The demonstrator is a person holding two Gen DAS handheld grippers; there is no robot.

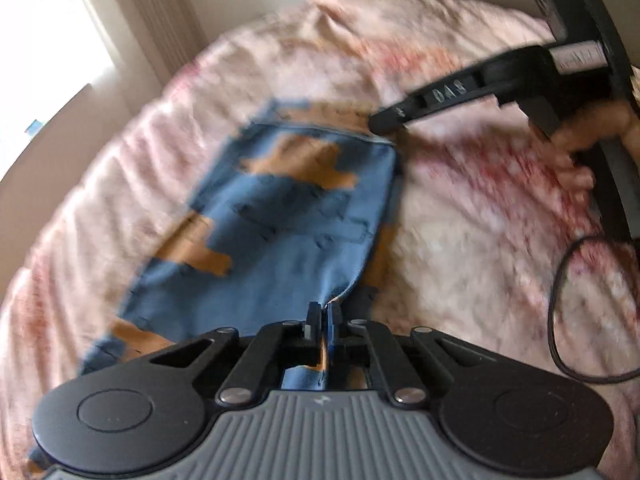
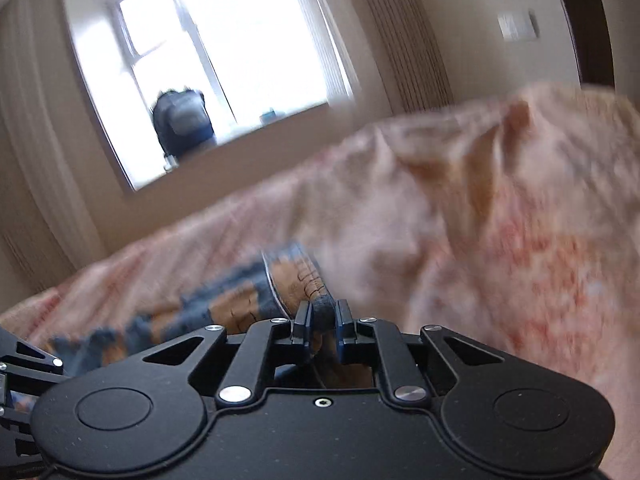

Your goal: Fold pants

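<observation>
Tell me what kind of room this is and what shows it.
Most likely a bedroom. The blue and tan pants lie on a pink patterned bedspread that covers a wide soft surface, seemingly a bed. Behind it are a bright window with pale curtains and plain walls.

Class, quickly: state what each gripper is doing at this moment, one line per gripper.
Left gripper: closed on an edge of the blue cloth pants with tan patches.
Right gripper: closed on a bunched edge of the same pants.
</observation>
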